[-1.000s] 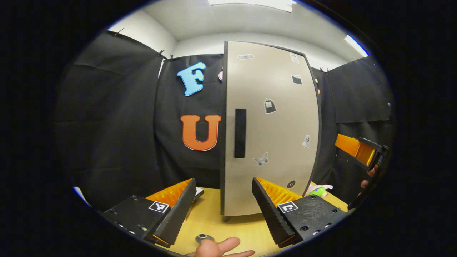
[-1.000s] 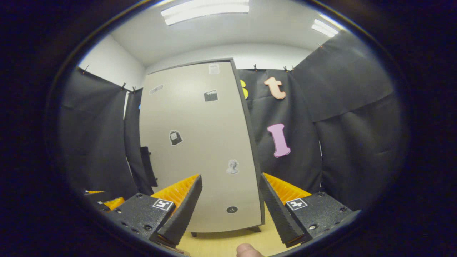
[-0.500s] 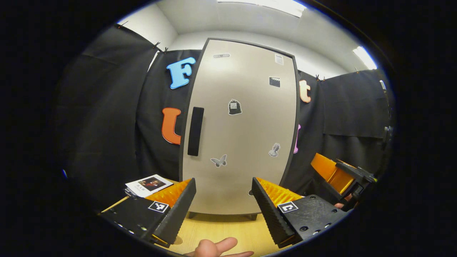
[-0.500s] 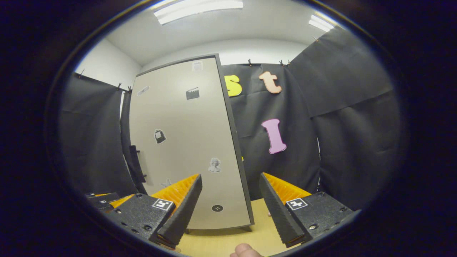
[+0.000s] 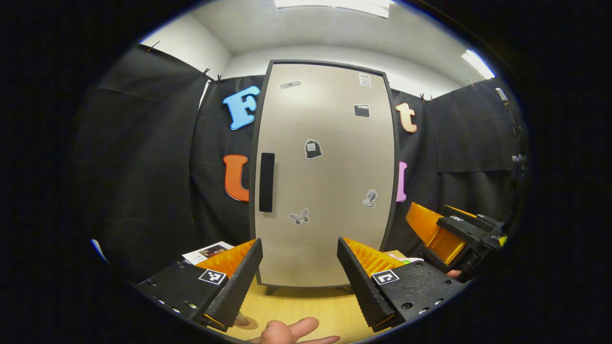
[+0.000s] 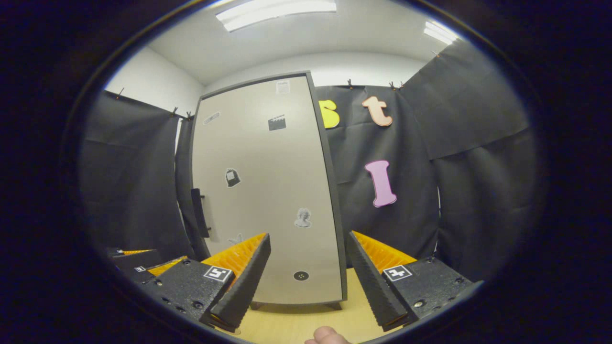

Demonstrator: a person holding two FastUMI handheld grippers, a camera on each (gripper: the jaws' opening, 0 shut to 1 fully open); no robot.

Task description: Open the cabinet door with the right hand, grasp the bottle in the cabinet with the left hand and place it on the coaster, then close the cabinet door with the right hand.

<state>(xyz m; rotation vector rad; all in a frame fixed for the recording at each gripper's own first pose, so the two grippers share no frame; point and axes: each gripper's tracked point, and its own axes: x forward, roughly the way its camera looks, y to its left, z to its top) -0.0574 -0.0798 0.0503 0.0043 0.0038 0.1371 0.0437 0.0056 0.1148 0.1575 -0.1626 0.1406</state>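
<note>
left gripper view: faces cabinet door [image 5: 325, 181] head-on | right gripper view: angled, same door

Cabinet [image 5: 325, 177] upright on the surface [image 5: 306, 308], door handle [image 5: 266, 182] at left edge, booklet [image 5: 208, 252] left of it.

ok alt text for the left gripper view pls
A closed cabinet door with a dark vertical handle on its left side stands straight ahead on a wooden table. The left claw is open before it, the right claw off to the right.
</note>
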